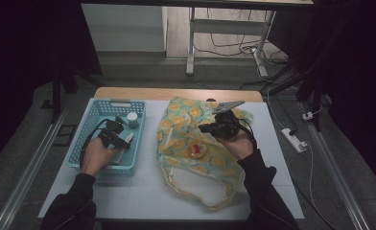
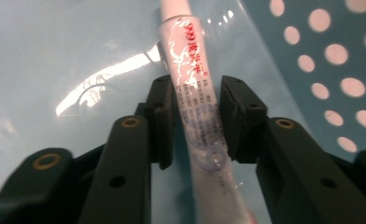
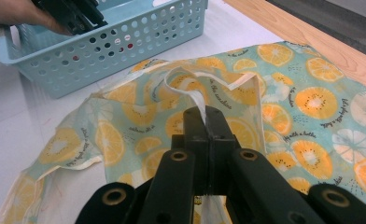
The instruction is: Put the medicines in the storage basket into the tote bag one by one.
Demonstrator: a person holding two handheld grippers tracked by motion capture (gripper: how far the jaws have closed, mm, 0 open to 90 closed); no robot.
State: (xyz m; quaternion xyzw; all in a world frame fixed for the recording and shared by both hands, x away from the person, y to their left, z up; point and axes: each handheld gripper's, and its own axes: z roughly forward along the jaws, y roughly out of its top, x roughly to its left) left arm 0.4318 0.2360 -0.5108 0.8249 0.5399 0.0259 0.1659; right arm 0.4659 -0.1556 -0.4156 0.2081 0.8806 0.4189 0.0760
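A white tube with red print lies on the floor of the light-blue basket, between the jaws of my left gripper. Both pads sit against its sides. From above, the left gripper reaches into the basket at the table's left. An orange-slice print bag lies spread at the middle. My right gripper is shut on the bag's pale strap, which loops up from the cloth. In the high view the right gripper hovers over the bag's upper half.
A small white-capped jar stands at the basket's back. A round red and yellow item shows at the bag's middle. The basket lies just left of the bag. A wooden strip runs along the table's far edge.
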